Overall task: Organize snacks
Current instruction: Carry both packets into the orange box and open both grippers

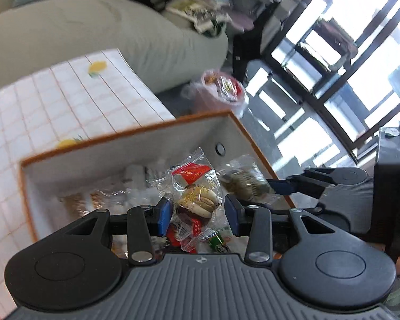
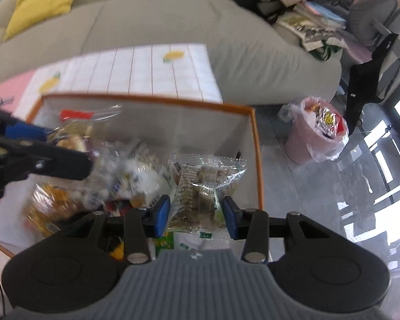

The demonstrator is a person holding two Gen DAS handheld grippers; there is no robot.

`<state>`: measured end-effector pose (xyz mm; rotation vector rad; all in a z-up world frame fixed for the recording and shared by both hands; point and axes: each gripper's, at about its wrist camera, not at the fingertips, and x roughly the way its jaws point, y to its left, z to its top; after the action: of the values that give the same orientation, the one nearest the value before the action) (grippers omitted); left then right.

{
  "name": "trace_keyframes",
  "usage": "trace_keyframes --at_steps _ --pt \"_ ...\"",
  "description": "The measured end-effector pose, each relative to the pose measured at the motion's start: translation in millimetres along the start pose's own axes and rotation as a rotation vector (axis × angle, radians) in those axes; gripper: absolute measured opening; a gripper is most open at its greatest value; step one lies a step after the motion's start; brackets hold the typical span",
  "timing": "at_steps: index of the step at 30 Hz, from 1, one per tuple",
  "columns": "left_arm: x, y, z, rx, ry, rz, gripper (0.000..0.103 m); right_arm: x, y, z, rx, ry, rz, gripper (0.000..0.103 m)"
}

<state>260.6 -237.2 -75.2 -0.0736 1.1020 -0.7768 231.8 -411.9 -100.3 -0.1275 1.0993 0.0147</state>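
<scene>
Blue pads of the left gripper stand spread at lower centre of the left wrist view, with a clear-wrapped walnut-date snack between them; contact is not evident, so treat it as ungripped. Close squarely on the filled middle, not on the crinkled seal, and lift straight up to avoid dragging neighbouring packets. The right gripper, at lower centre of its own view, is likewise spread over a bag of seed crackers, holding nothing. Both hover inside the orange-rimmed box, where the loose snacks lie heaped. Beyond, at right, a pink bin stands on the floor
</scene>
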Motion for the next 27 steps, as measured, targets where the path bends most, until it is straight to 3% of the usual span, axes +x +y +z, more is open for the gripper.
trace_keyframes --at_steps 6,12,25,27 --pt "30 0 -8 -0.014 0.120 0.021 0.047 26 10 -9 -0.120 0.089 0.018 0.042" --pt "42 -2 -19 0.029 0.208 0.098 0.048 38 8 -13 -0.159 0.149 0.030 0.042" --pt "36 -6 -20 0.037 0.232 0.117 0.049 42 15 -9 -0.204 0.207 0.018 0.046" --pt "38 -8 -18 0.049 0.233 0.117 0.050 41 16 -7 -0.221 0.218 0.023 0.050"
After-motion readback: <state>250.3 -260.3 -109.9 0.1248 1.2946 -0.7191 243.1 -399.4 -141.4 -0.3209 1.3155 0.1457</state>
